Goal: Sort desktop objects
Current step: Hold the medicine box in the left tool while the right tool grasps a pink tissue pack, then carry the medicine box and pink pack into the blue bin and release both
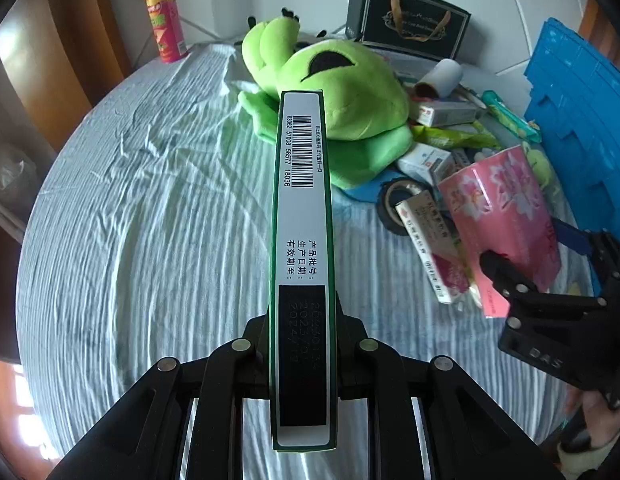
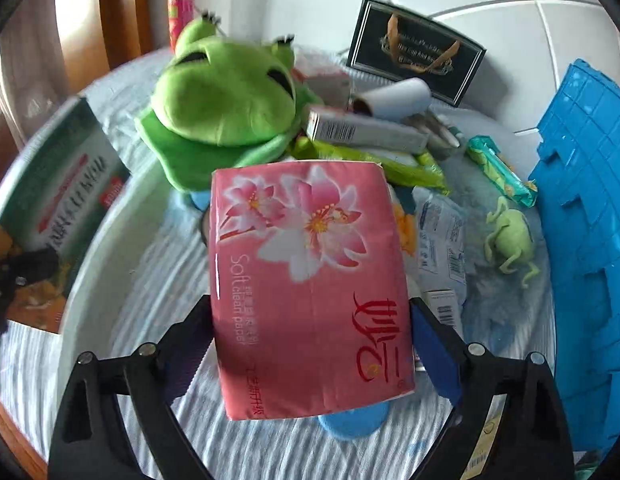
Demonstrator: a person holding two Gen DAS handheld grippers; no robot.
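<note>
My left gripper (image 1: 302,320) is shut on a thin green-and-white box (image 1: 302,200), held edge-on with its barcode side up, above the striped cloth. In the right wrist view that box (image 2: 66,200) shows its broad face at the far left. My right gripper (image 2: 310,312) has its jaws wide, with a pink soft-paper tissue pack (image 2: 306,280) between them and a pad against each side. In the left wrist view the tissue pack (image 1: 506,208) is tilted up off the cloth in the right gripper (image 1: 538,248).
A big green frog plush (image 1: 334,80) lies mid-table. Beside it is a heap of small boxes (image 1: 426,160), a tape roll (image 1: 398,200) and packets. A blue crate (image 1: 582,120) stands at the right, a black gift bag (image 1: 410,20) behind, a snack can (image 1: 166,24) far left.
</note>
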